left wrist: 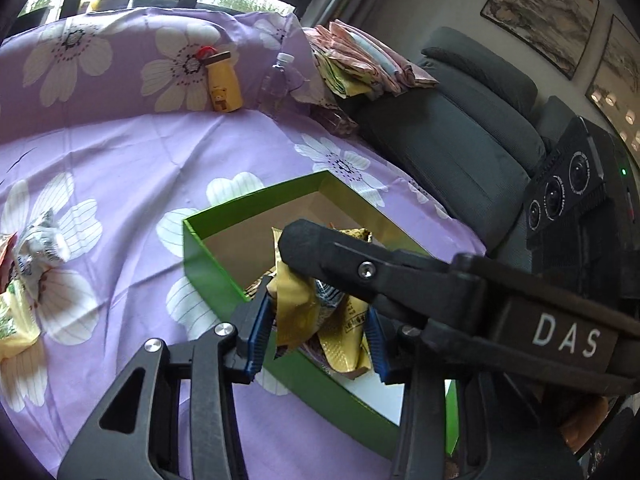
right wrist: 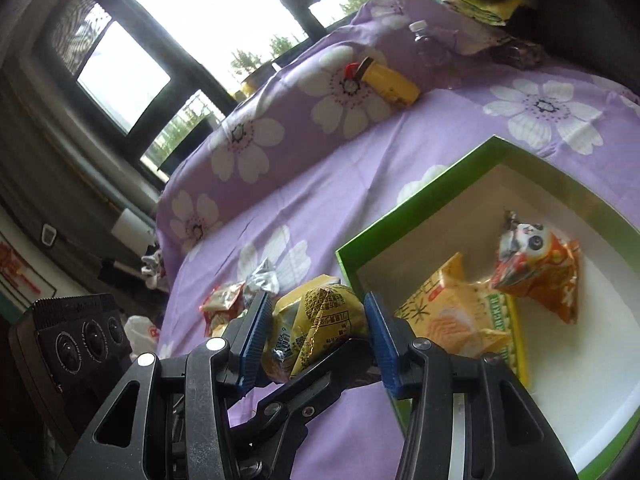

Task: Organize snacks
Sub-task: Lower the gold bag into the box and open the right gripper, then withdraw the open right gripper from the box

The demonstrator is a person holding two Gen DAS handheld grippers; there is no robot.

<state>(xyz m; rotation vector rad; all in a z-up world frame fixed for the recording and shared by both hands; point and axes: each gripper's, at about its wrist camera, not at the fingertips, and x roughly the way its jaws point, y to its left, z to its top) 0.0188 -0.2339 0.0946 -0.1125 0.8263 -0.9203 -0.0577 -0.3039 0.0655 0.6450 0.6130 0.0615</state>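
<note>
A green open box (left wrist: 208, 256) lies on the purple flowered cloth; it also shows in the right wrist view (right wrist: 400, 220). My right gripper (right wrist: 318, 332) is shut on a yellow snack packet (right wrist: 320, 312), held just outside the box's near-left corner. In the left wrist view the right gripper's arm (left wrist: 400, 276) crosses over the box. My left gripper (left wrist: 316, 332) has its jaws apart around yellow and gold packets (left wrist: 296, 312) at the box's near side; whether it grips them is unclear. Inside the box lie a yellow packet (right wrist: 460, 312) and an orange panda packet (right wrist: 536, 272).
Loose snack packets lie on the cloth at the left (left wrist: 28, 264) and beside the box (right wrist: 236, 300). A yellow bottle (left wrist: 224, 84) and a clear water bottle (left wrist: 280, 76) stand at the back. Folded cloths (left wrist: 360, 60) rest on a grey sofa (left wrist: 460, 140).
</note>
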